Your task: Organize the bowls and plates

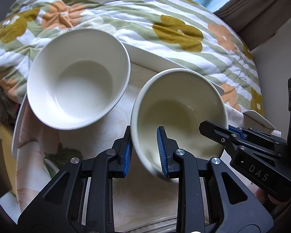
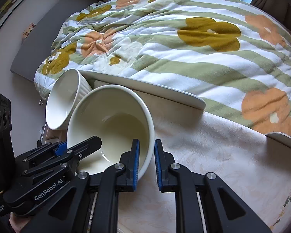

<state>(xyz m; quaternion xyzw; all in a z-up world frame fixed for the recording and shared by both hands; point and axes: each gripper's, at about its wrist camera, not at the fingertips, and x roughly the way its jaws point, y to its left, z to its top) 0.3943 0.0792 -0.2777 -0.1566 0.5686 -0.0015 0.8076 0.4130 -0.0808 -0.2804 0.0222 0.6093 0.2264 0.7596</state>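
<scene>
A cream bowl (image 1: 176, 112) sits tilted on the cloth-covered table. My left gripper (image 1: 144, 151) straddles its near-left rim, one pad outside and one inside, with gaps showing. My right gripper (image 2: 147, 162) straddles the opposite rim of the same cream bowl (image 2: 114, 120), pads close to the wall. A second white bowl (image 1: 77, 77) stands to the left and appears behind in the right wrist view (image 2: 64, 99). A white plate (image 2: 145, 89) lies at the table's far edge against the quilt.
A floral quilt (image 1: 145, 19) on a bed lies beyond the table. The table's pale patterned cloth (image 2: 223, 155) stretches to the right. Another white plate edge (image 2: 285, 137) shows at far right. A wall (image 2: 29, 38) stands at left.
</scene>
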